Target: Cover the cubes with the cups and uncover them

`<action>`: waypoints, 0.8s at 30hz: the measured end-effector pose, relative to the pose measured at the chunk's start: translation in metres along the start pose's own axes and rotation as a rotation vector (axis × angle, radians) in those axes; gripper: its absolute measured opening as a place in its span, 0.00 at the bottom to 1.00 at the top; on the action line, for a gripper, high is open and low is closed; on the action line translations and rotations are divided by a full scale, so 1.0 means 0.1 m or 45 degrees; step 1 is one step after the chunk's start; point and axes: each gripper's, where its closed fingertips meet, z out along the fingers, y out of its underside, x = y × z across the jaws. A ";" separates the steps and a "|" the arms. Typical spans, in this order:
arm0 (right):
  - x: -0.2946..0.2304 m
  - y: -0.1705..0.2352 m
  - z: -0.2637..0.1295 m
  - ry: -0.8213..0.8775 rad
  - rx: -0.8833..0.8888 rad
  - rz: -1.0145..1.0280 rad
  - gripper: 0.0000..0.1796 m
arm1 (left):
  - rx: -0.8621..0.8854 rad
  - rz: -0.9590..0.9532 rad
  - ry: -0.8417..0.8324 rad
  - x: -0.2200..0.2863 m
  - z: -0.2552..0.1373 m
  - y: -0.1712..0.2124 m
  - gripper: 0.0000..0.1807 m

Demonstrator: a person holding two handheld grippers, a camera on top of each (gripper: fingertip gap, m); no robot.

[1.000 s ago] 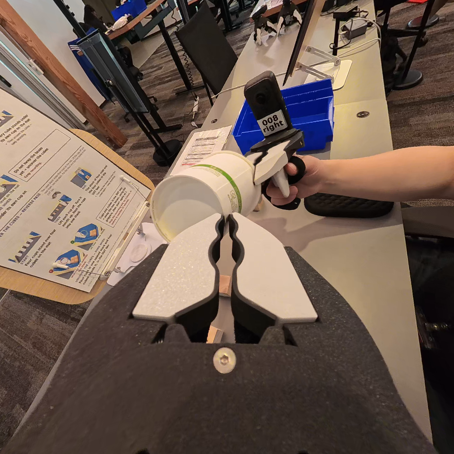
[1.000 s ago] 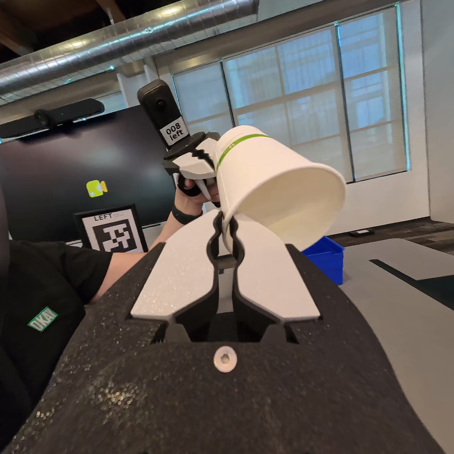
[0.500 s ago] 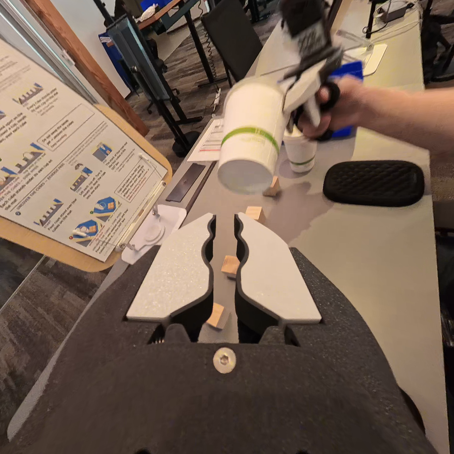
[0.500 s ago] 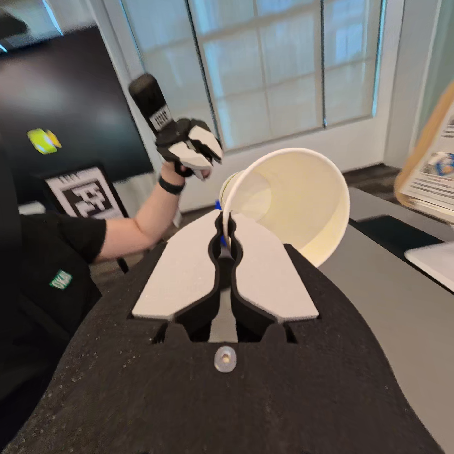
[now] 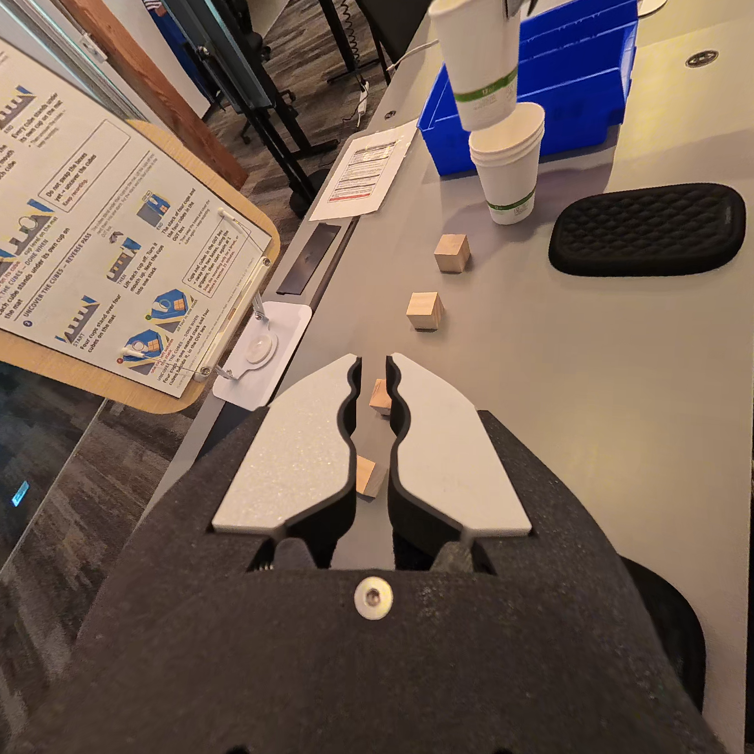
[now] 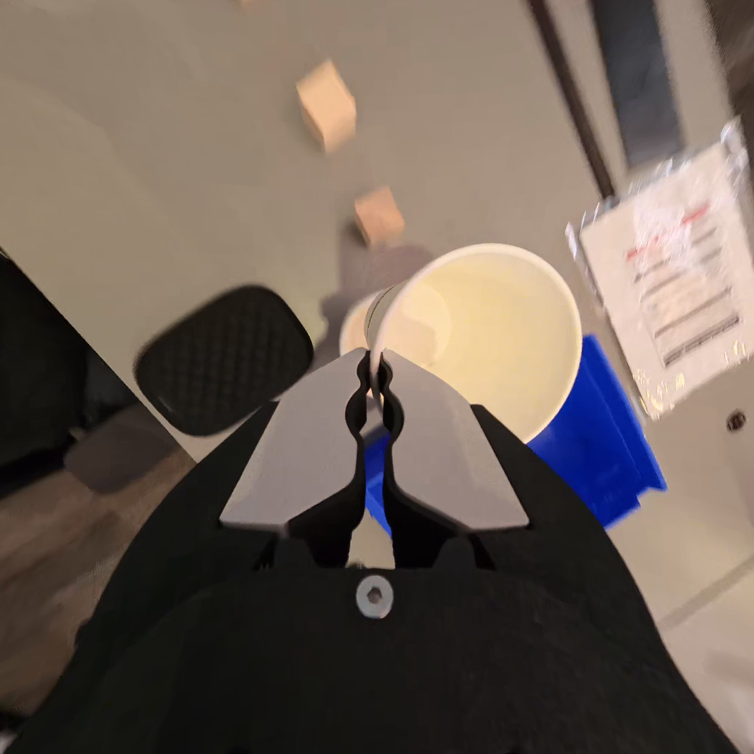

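Nesting step: uncovering looks nearly done; the held cup point(image 5: 477, 61) hangs mouth-up just above the cup stack point(image 5: 508, 163), far on the desk point(image 5: 571, 387).
Next move: judged, lower it straight into the stack, then let go.
Right tool point(image 6: 377, 359): pinched on the cup's rim, one finger inside, one outside.
Left tool point(image 5: 373, 363): narrow gap, empty, touching nothing.
Cubes point(image 5: 424, 310): four bare, in a near-to-far row.
Blue bin point(image 5: 579, 81): just beyond the stack.
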 end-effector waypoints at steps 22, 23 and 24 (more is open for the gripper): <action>-0.20 0.43 0.92 0.001 -0.129 -0.071 0.01 | 0.005 0.080 -0.011 0.18 -0.10 -0.13 0.04; -0.20 0.44 0.93 0.002 -0.123 -0.072 0.01 | 0.005 0.080 -0.008 0.19 -0.09 -0.13 0.04; -0.20 0.44 0.94 0.005 -0.119 -0.072 0.01 | 0.004 0.079 -0.006 0.19 -0.09 -0.13 0.04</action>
